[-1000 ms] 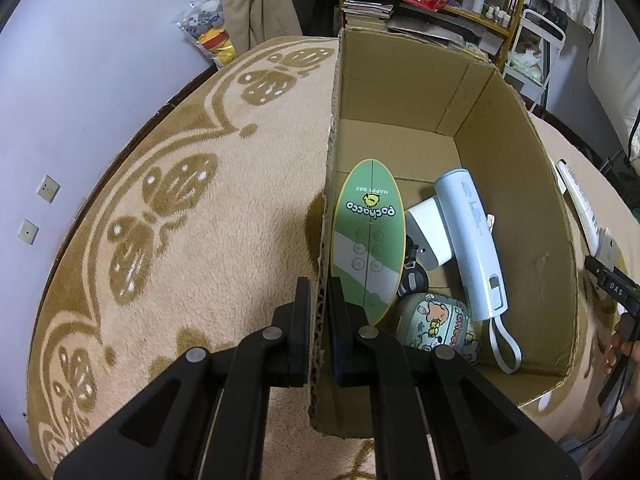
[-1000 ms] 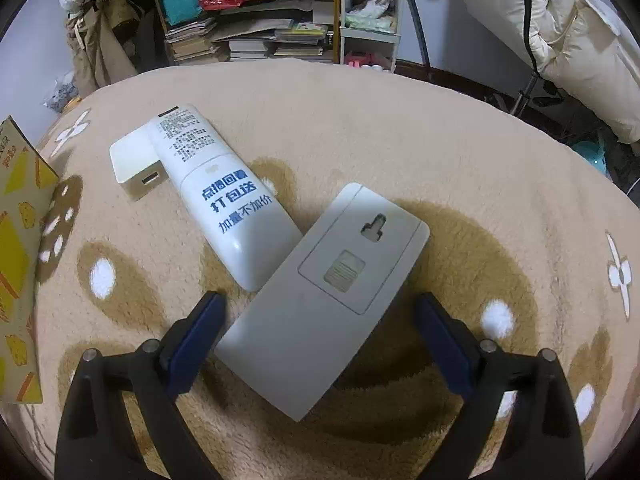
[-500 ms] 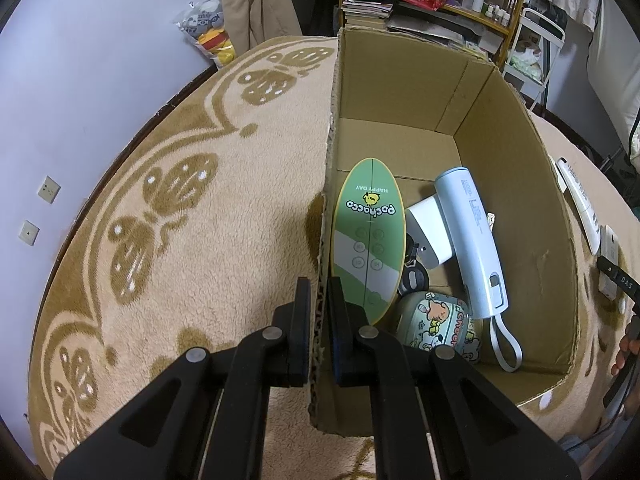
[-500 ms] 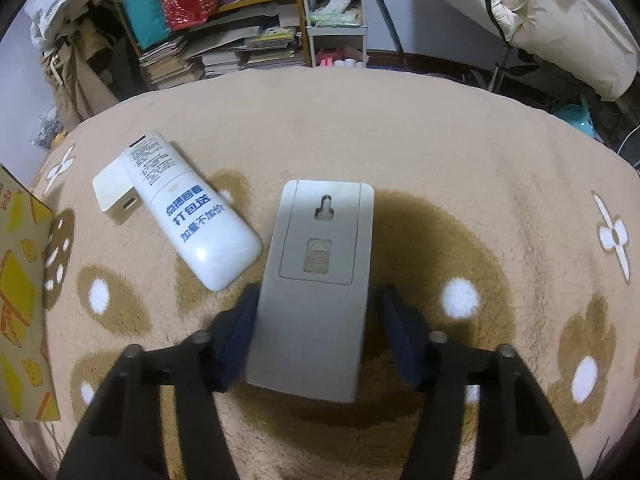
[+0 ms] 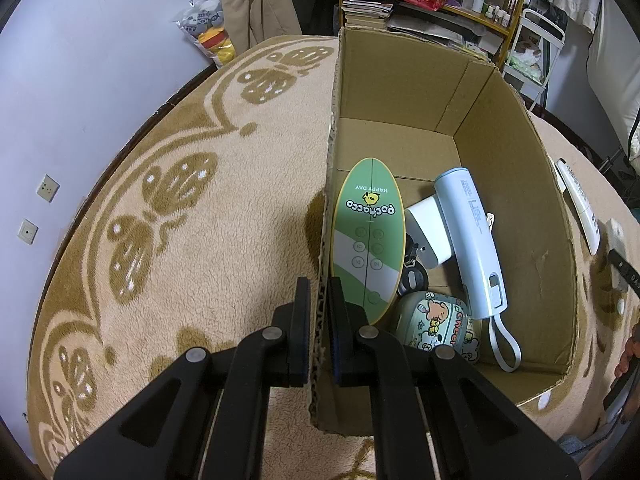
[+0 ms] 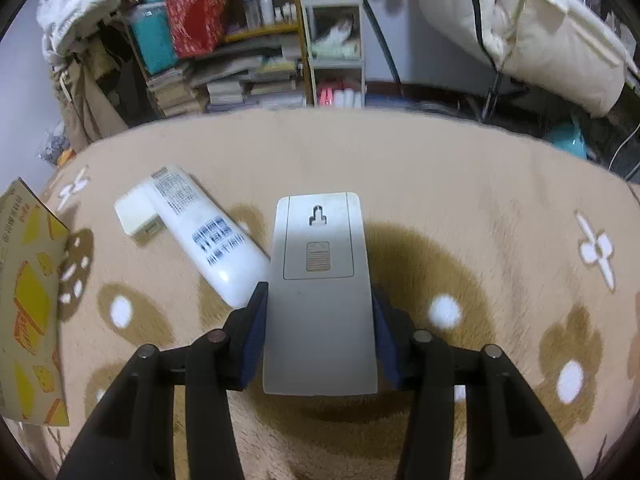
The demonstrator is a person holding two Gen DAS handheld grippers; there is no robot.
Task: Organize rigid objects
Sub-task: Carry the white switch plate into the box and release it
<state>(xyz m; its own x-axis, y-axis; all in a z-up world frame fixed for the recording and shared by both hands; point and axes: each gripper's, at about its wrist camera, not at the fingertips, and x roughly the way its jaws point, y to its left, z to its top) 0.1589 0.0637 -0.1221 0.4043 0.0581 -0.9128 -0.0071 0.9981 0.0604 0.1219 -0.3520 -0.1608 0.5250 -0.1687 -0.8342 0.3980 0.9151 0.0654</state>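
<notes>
My left gripper [image 5: 319,294] is shut on the left wall of the open cardboard box [image 5: 516,184]. Inside the box lie a green oval Pochacco remote [image 5: 368,240], a pale blue hair dryer [image 5: 472,240], a cartoon-printed case [image 5: 436,322] and a small black item [image 5: 412,276]. My right gripper [image 6: 319,308] is shut on a grey remote [image 6: 320,280], back side up, lifted above the carpet. A white remote [image 6: 204,236] lies on a small white charger block [image 6: 134,216] to its left.
The box's outer side [image 6: 28,300] shows at the left edge of the right wrist view. Beige patterned carpet [image 5: 180,220] covers the floor. Shelves with books and bottles [image 6: 240,60] and a white cart [image 6: 336,40] stand behind. A wall [image 5: 60,60] curves along the left.
My right gripper closed on the grey remote, which turned straight between the fingers, and lifted it off the carpet. The left gripper has not moved.
</notes>
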